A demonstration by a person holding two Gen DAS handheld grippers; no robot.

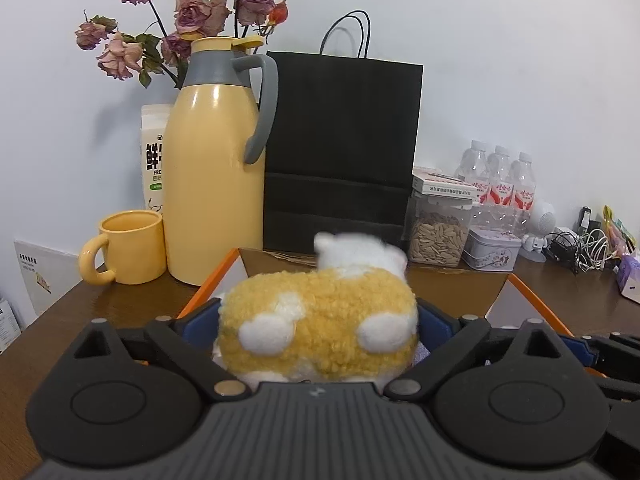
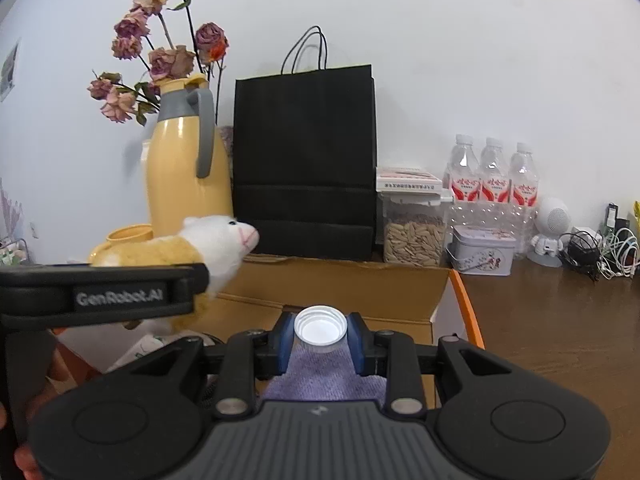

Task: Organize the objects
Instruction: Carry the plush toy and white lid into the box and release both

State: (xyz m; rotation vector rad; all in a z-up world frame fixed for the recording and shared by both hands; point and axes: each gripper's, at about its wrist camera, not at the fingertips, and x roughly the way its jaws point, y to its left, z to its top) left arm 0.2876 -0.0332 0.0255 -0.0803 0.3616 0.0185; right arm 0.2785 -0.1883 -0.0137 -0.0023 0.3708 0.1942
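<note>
Left gripper stands spread about as wide as it goes around the plush hamster, blue pads flanking the yellow-and-white body over the open cardboard box. Whether the pads bite into the fur or just bracket it, I cannot tell; a release looks close. The hamster is light, soft and squashy, so it should give under pressure and not slip; the thick middle of the body is the place to take it, not the head or ears.

Right gripper is narrowed onto a white bottle cap, a pad against each side of the rim, over the same box and above a lilac knitted cloth. The cap is small, stiff, smooth plastic, very light, and my guess is it could squirt out if pinched off-centre, so across the full width of the rim is right.

Behind the box stand a black paper bag and a yellow thermos jug on the bench.
</note>
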